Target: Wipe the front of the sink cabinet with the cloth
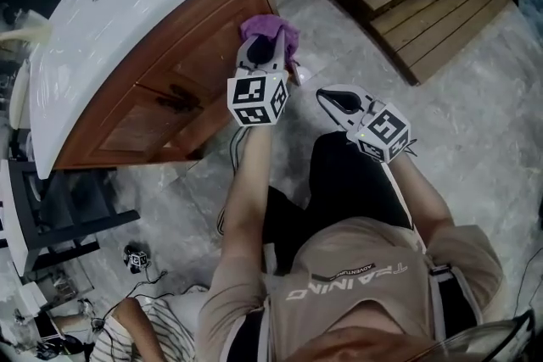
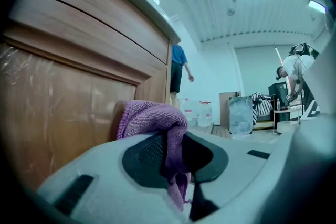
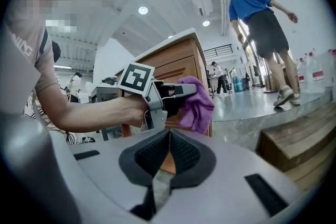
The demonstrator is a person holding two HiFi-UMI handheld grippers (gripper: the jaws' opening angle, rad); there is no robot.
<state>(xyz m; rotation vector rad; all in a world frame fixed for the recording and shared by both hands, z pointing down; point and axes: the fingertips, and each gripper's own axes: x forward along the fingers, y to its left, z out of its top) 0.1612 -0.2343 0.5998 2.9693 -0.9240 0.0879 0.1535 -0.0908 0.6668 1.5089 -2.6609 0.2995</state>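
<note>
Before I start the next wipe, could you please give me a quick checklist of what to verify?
1. Cloth gripped: ok; the left gripper is shut on it.
2. Cloth touching the cabinet: cannot tell; it sits at one end of the front.
3. Right gripper out of the way: ok; shut, empty, apart from the cabinet.
4. Wipe path free: not ok; a dark handle stands on the front and probably needs working around.
5. Bystander clear: ok; well beyond the cabinet.
</note>
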